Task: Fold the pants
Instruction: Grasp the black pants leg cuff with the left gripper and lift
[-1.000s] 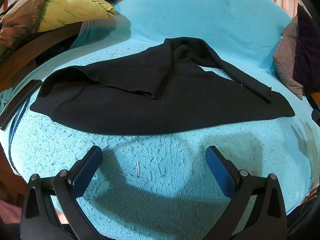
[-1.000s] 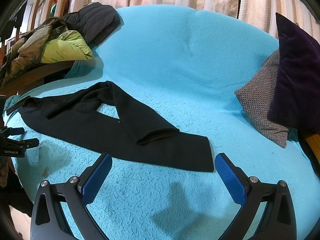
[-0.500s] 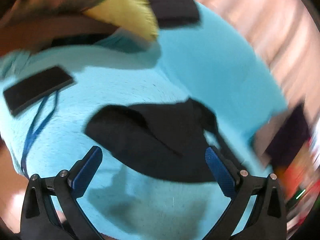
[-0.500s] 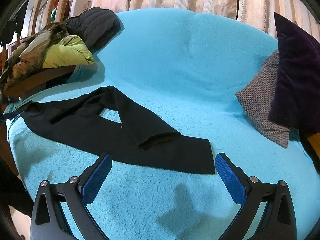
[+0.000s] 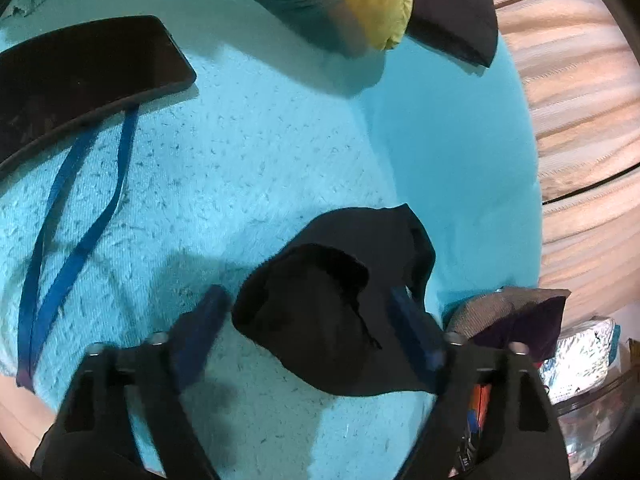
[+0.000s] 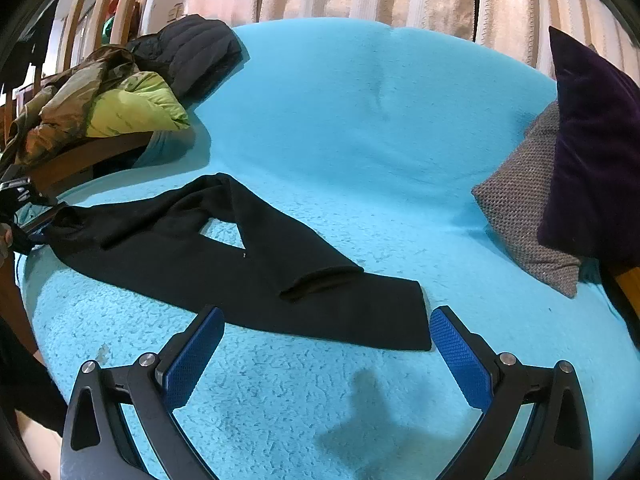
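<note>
Fingers of left gripper (image 5: 308, 316) apart around waist end of black pants (image 6: 224, 264); right gripper (image 6: 324, 344) fingers apart above sofa (image 6: 360, 120) front edge, by leg cuff

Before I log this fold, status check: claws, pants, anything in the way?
Left claw open, straddling the pants' waist end. Right claw open, above the leg cuff. Black pants flat on the blue cover. Phone and lanyard beside the left.
</note>
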